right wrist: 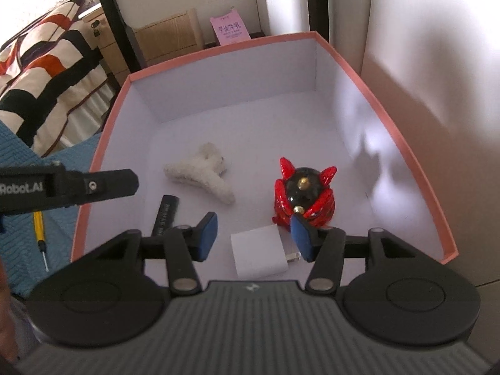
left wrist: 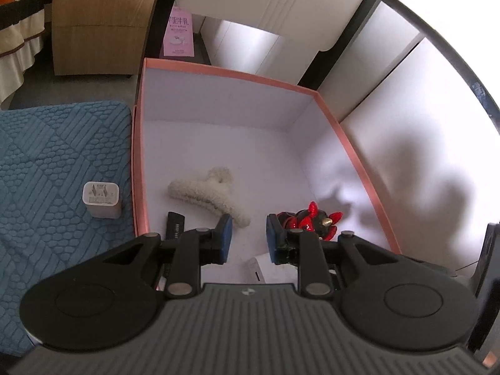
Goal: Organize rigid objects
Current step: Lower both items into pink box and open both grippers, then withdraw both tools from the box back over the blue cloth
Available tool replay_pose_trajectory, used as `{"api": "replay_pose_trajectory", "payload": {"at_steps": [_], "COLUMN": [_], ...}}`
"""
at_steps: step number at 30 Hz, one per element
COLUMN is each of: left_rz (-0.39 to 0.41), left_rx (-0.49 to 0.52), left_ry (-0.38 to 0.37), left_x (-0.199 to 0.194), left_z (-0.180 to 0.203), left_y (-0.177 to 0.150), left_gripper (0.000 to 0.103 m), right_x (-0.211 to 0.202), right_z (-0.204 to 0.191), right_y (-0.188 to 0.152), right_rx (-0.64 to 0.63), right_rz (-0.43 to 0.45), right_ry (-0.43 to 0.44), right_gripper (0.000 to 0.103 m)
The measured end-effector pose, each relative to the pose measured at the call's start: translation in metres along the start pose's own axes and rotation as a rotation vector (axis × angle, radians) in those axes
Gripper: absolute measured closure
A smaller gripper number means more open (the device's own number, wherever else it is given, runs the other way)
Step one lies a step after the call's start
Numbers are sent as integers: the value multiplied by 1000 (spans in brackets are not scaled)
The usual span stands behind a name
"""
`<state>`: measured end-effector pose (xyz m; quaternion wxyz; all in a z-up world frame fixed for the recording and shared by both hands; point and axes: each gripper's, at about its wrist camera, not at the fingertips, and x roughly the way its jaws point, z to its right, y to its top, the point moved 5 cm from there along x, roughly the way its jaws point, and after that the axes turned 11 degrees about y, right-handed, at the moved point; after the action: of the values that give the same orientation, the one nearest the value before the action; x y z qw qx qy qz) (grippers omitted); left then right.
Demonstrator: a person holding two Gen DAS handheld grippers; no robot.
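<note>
Ahead of the right hand-held gripper [right wrist: 254,237], jaws apart, the box [right wrist: 415,156] holds four items; a charger [left wrist: 101,199] and screwdriver [right wrist: 40,234] remain outside.

Pink-rimmed box [right wrist: 415,159], red-black figurine [right wrist: 301,192]

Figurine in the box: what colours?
Red and black figurine with gold studs; clearest in the right wrist view.
</note>
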<state>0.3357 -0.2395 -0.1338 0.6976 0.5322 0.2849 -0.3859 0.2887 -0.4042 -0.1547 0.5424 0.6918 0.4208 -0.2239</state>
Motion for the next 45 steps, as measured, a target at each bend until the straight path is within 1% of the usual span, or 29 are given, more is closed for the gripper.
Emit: {"api": "replay_pose_trajectory", "payload": {"at_steps": [4,9,14,17,21,24,28,33,37,39,43,45], "left_rz": [39,129,231,272,333,364,391,423,398,386,361,351], "left_rx": [8,21,26,20,11,-7,-15,-35,-40,-46,-75,-67], "left_ry": [-2,-4,21,28,58,72,93,112,120,135,141,153], "left_x": [-17,-52,-96,-121,-155,-178,-200,-223,-226,-227,-225,-223], "left_z": [1,-1,-7,-13,-25,-37,-52,-71,-85,-95,-114,-121], "left_y": [1,2,-1,-6,-15,-23,-34,-52,-66,-75,-92,-102], "left_gripper": [75,75,75,75,75,75,75,75,75,75,75,75], "right_x": [-10,-32,-62,-79,-93,-105,-113,-114,-111,-109,-107,-105], "right_z": [-4,-19,-46,-61,-78,-88,-99,-112,-125,-131,-140,-144], "right_y": [3,5,7,5,1,-3,-13,-36,-58,-67,-80,-84], "right_rx": [-7,-22,-87,-119,-143,-158,-159,-155,-172,-161,-156,-158], "right_rz": [23,74,147,183,197,218,213,179,145,124,110,102], "right_ry": [8,35,45,69,104,125,149,173,176,194,194,188], "right_gripper": [48,48,48,48,48,48,48,48,48,48,48,48]}}
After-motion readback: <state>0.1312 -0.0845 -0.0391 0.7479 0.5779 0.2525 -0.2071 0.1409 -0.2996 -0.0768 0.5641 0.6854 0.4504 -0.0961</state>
